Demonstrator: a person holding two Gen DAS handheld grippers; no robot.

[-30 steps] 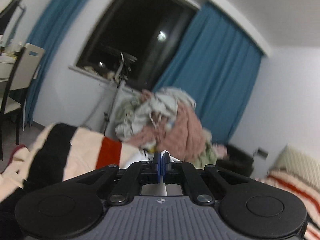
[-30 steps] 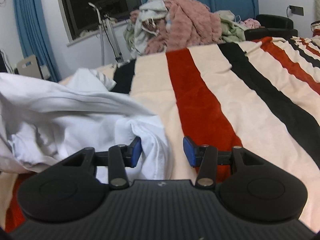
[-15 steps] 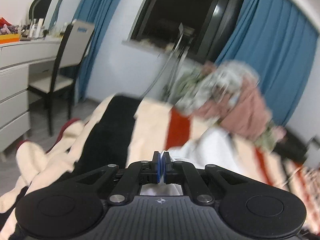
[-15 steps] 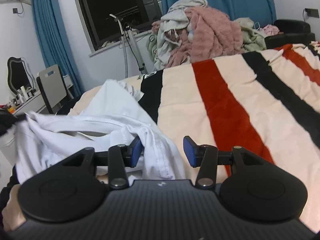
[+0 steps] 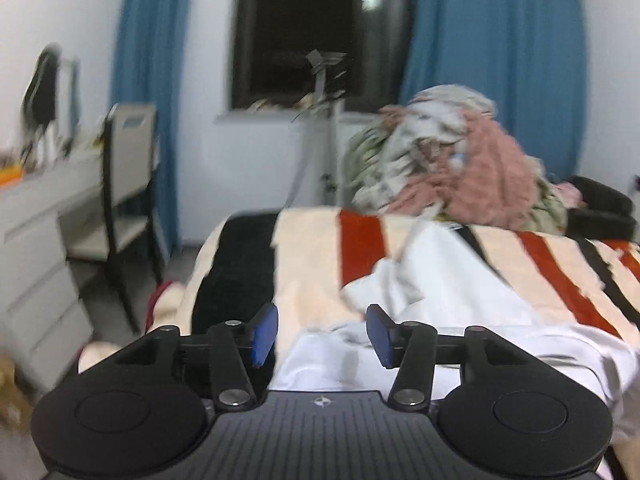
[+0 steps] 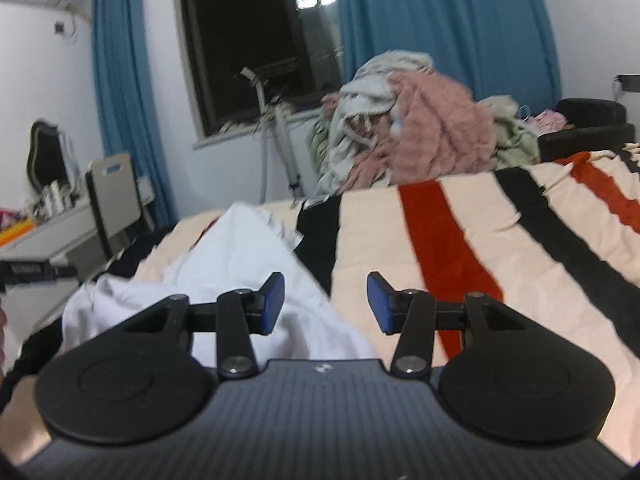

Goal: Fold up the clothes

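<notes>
Two grippers, both empty with jaws wide: left gripper [image 5: 322, 334] and right gripper [image 6: 326, 304] hover over one crumpled white garment [image 5: 436, 296] lying on the fuzzy striped blanket [image 6: 448, 248]; one heaped laundry pile [image 6: 412, 128] rises beyond the blanket's far edge.

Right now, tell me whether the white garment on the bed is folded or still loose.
Loose, not folded. The white garment lies crumpled in uneven bunches across the striped blanket, with no flat, squared layers in either view.
</notes>
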